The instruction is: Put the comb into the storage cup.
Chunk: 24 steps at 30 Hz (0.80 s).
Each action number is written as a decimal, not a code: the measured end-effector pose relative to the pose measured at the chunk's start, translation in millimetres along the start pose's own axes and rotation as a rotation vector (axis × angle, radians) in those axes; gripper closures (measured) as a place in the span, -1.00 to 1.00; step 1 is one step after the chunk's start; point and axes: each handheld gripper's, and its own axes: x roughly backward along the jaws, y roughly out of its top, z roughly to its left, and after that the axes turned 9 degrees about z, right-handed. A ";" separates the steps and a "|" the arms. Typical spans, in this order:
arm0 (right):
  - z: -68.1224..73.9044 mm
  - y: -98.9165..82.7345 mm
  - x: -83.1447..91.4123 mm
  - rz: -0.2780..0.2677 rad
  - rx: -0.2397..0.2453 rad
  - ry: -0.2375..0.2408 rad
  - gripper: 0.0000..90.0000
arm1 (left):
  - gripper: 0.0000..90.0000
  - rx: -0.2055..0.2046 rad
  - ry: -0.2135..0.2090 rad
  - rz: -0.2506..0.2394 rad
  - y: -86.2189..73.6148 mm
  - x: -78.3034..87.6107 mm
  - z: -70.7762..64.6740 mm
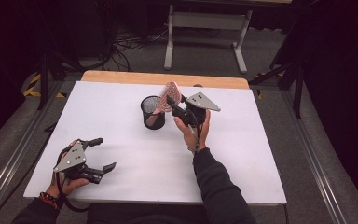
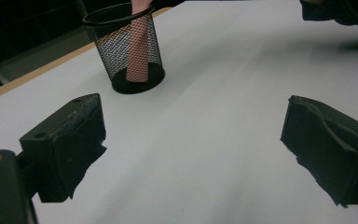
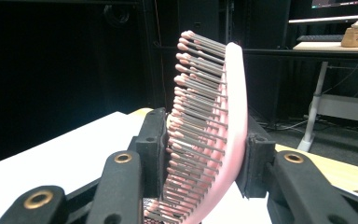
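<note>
Pink hairbrush (image 3: 214, 135) stands handle-down in the mesh cup (image 1: 153, 113), long axis near upright, my right claw (image 1: 176, 103) clamped across its head from beside the cup. My left claw (image 1: 99, 154) rests wide and empty on the table (image 1: 242, 154), well apart.

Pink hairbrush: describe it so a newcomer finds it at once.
On the white table, look just behind the middle for the black mesh cup. The pink hairbrush stands with its handle down in that cup, its head clamped by the right gripper. It is the only pink, bristled thing there.
</note>
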 end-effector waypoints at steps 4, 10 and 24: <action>-1.0 -0.6 -0.2 0.002 -0.001 0.003 0.32 | -0.84 -0.004 -0.003 0.004 -0.2 -0.2 -1.4; -0.6 -0.1 0.4 0.005 0.009 0.000 0.32 | -0.84 -0.002 0.002 0.010 -0.5 -1.4 0.1; -6.7 0.3 -0.3 0.026 0.016 -0.034 0.26 | -0.84 -0.003 0.000 0.013 -0.6 -1.3 -0.1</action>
